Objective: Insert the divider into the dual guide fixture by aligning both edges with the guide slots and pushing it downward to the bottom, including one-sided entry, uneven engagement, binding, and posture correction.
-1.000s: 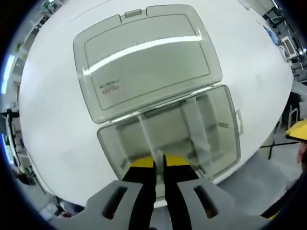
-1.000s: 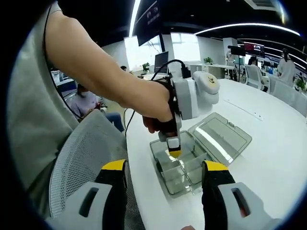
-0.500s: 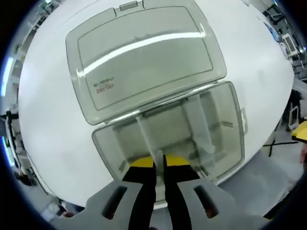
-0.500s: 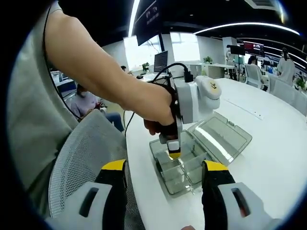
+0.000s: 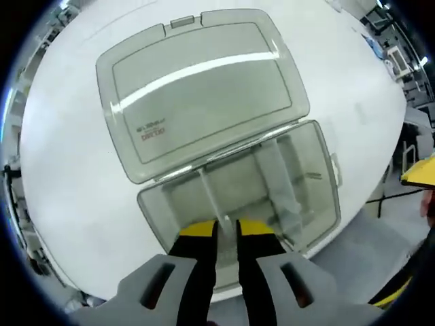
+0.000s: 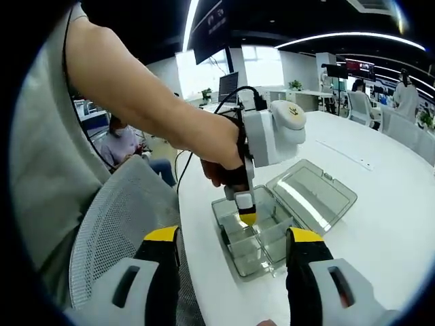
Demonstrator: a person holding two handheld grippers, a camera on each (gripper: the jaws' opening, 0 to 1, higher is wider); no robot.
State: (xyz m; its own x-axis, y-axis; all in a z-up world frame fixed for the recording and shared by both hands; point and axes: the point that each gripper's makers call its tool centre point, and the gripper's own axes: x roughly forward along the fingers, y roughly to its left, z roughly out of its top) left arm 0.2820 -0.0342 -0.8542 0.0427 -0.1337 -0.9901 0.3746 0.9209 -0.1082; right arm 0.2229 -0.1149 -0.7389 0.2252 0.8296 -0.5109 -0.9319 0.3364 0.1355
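Note:
A clear grey box (image 5: 319,183) lies on the white table with its lid (image 5: 204,88) flung open behind it. A thin clear divider (image 5: 209,193) stands in the box's guide slots, and a second divider (image 5: 272,170) stands to its right. My left gripper (image 5: 226,231) hovers over the near end of the first divider, its yellow-tipped jaws a little apart on either side of the divider's top edge. In the right gripper view the left gripper (image 6: 246,216) points down into the box (image 6: 262,241). My right gripper (image 6: 234,272) is held back, open and holding nothing.
The box sits near the edge of the white table (image 6: 380,224). A grey mesh chair (image 6: 109,224) stands beside that edge, under the person's arm (image 6: 136,88). Another person (image 6: 119,142) sits further back among desks and monitors.
The left jaws have parted slightly around the divider and the left view has drawn back a little from the box. The right gripper has stayed still.

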